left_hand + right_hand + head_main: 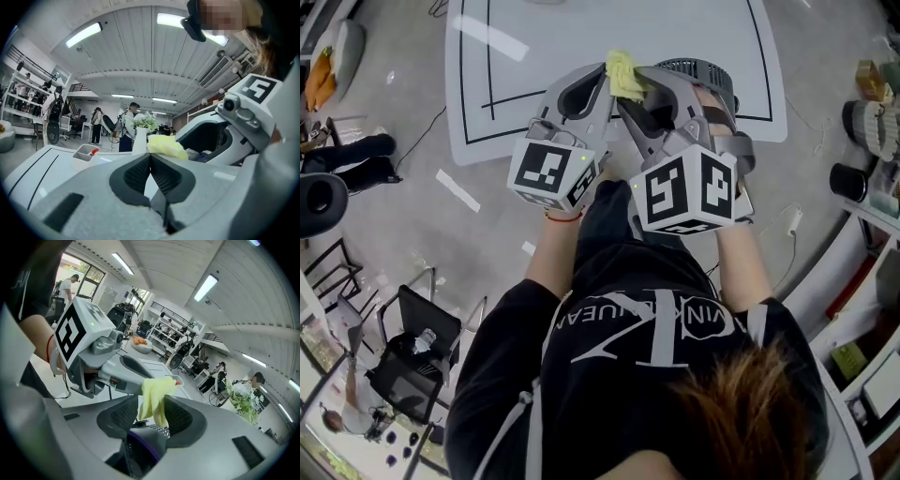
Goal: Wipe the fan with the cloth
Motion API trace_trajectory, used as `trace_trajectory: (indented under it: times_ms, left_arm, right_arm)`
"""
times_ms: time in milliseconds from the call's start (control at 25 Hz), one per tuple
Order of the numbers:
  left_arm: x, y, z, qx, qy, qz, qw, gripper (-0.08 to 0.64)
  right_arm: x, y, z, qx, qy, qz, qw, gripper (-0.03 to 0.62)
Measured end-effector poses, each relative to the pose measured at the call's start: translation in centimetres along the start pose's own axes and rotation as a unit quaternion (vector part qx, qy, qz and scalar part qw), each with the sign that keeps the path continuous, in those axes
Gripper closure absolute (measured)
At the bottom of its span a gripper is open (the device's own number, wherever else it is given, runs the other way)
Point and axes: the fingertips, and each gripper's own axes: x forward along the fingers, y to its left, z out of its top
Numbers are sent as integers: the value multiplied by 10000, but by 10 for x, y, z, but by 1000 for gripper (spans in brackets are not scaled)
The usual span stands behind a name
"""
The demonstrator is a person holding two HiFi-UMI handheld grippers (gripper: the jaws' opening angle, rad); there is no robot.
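Note:
A yellow cloth [624, 75] hangs where my two grippers meet above the white table. My left gripper [609, 82] is shut on the cloth's top; in the right gripper view the cloth [154, 397] dangles from the left gripper's tip [138, 386]. My right gripper [152, 413] stands open, and the cloth hangs loose between its jaws. In the left gripper view the jaws [151, 155] meet, with the cloth [166, 145] bunched just past them. The dark round fan [701, 71] sits behind the right gripper; its grille [157, 430] shows just below the cloth.
The white table top [534, 56] has black lines marked on it. On it stand a white vase of flowers [139, 138] and a small white holder [84, 152]. Shelves with goods [872, 112] lie at the right, a black chair [412, 356] at the left. People stand far back.

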Motion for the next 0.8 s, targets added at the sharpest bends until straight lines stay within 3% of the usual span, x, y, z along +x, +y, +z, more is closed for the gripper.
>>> trace_trajectory:
  times_ms: [360,560,800]
  left_arm:
    - [16,4,-7,90,289,-86,9995,552]
    - [22,15,-11,75,399,-286,9988,552]
    - [34,9,-12,31,423,-588,9974,552]
  right_arm:
    - [6,-14,-6,-166,425,-533,9975,534]
    - [19,-18,-5,-150,718,-602,9955,543]
    - [17,-26,-11,201,861,-651,9939,545]
